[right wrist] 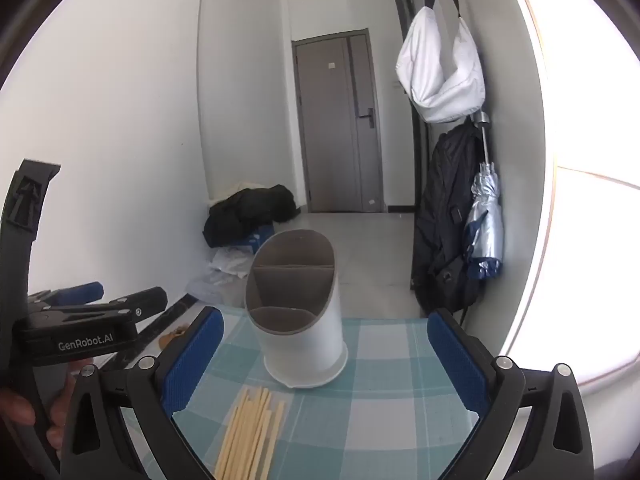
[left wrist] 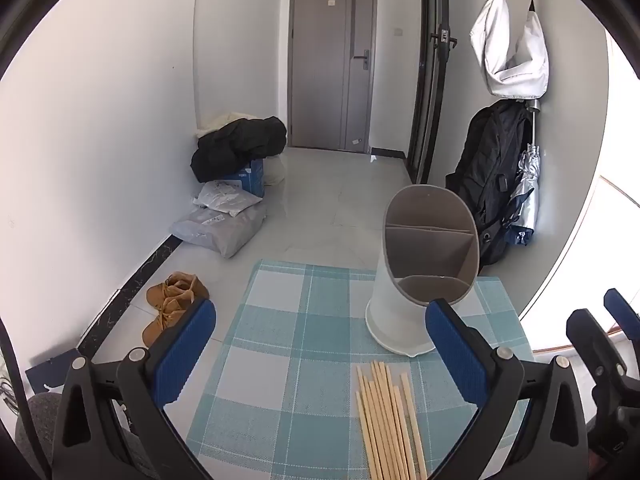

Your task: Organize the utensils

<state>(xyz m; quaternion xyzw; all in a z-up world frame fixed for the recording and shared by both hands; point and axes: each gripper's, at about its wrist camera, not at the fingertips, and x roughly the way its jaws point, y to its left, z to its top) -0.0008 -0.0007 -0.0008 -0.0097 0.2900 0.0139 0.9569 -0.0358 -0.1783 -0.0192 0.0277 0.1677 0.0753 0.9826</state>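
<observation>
A white utensil holder [left wrist: 404, 312] with grey inner compartments stands upright on the blue checked tablecloth [left wrist: 280, 340]; it also shows in the right wrist view [right wrist: 304, 344]. A bundle of several wooden chopsticks [left wrist: 390, 420] lies flat in front of it, also in the right wrist view [right wrist: 252, 432]. My left gripper [left wrist: 320, 344] is open and empty, above the cloth just short of the chopsticks. My right gripper [right wrist: 324, 356] is open and empty, facing the holder. The left gripper's body shows at the left of the right wrist view [right wrist: 80, 328].
The table's far edge [left wrist: 320, 266] drops to a tiled floor. Brown shoes [left wrist: 172, 304], bags and a black jacket [left wrist: 236, 148] lie by the left wall. A black backpack [left wrist: 492, 184] and folded umbrella [right wrist: 484, 232] hang at the right.
</observation>
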